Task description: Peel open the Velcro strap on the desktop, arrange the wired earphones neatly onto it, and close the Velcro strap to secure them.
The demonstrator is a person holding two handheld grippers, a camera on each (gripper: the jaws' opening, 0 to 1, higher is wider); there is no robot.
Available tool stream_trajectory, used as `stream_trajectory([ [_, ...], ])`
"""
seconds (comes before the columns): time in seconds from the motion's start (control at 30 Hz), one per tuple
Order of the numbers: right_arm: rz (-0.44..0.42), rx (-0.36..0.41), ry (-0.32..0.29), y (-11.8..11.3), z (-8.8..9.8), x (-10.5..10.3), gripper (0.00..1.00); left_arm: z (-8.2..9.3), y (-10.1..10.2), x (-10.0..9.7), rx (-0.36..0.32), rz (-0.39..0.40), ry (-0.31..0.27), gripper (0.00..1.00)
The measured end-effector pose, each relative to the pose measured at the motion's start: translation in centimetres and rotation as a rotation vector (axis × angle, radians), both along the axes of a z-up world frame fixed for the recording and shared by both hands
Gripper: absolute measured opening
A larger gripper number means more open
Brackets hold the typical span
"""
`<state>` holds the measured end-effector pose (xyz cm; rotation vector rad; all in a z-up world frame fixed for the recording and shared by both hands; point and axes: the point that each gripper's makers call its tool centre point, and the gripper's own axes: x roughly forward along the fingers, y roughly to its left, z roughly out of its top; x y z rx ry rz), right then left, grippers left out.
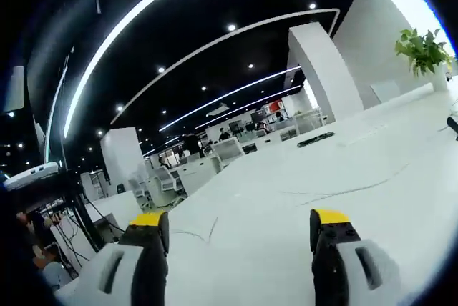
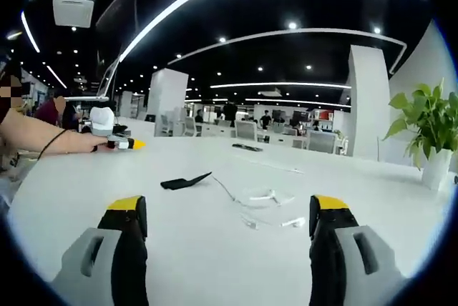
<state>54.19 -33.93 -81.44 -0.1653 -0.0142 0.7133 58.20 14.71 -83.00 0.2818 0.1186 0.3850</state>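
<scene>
In the right gripper view we see our right gripper (image 2: 227, 220) with its two yellow-tipped jaws spread wide apart and nothing between them, hovering over the white desk (image 2: 372, 199). Ahead of the jaws and a little toward the left one lies the black Velcro strap (image 2: 184, 181), flat on the desk, one end tapering to a point. Ahead and between the jaws, nearer the right one, lie the wired earphones (image 2: 266, 202): a loose loop of thin white cable with one earbud inside the loop and another closer to the right jaw. A strand of the cable runs toward the strap's pointed end; we cannot tell whether they touch. Neither thing is touched by the right gripper. Far off to the left of these jaws, the other gripper shows small, held in a person's hand at the end of a bare forearm (image 2: 43, 138) with a dark band on the wrist.

In the left gripper view we see our left gripper (image 1: 240, 231), jaws likewise released and wide apart, empty, above a bare stretch of the same desk. Well ahead of its right jaw a dark, flat, elongated object (image 1: 315, 139) lies on the desk; we cannot tell what it is. Farther beyond that jaw stands a potted plant (image 1: 426, 52).
</scene>
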Motion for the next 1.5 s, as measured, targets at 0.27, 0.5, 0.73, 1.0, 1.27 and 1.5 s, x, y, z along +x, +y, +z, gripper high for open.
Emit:
stream_trajectory([
  [0.27, -0.005, -0.003, -0.001, 0.0, 0.0, -0.1, 0.94, -0.2, 1.5, 0.9, -0.038, 0.02, -0.005, 0.81],
  [0.5, 0.002, 0.0, 0.0, 0.1, 0.0, -0.2, 0.94, -0.7, 1.9, 1.3, -0.15, -0.002, -0.02, 0.77],
  [0.73, 0.005, -0.005, -0.001, 0.2, -0.1, -0.2, 0.94, -0.8, 2.0, 1.4, -0.157, 0.005, -0.023, 0.7],
  [1.0, 0.009, -0.015, -0.004, 0.2, -0.2, -0.3, 0.93, -1.0, 1.5, 1.4, -0.19, -0.019, -0.027, 0.63],
  [1.27, 0.011, -0.023, -0.007, 0.3, -0.3, -0.3, 0.93, -1.1, 1.9, 1.6, -0.203, -0.008, -0.024, 0.54],
  [1.5, 0.011, -0.024, -0.005, 0.4, -0.4, -0.3, 0.93, -1.1, 1.9, 1.8, -0.205, -0.006, -0.024, 0.47],
])
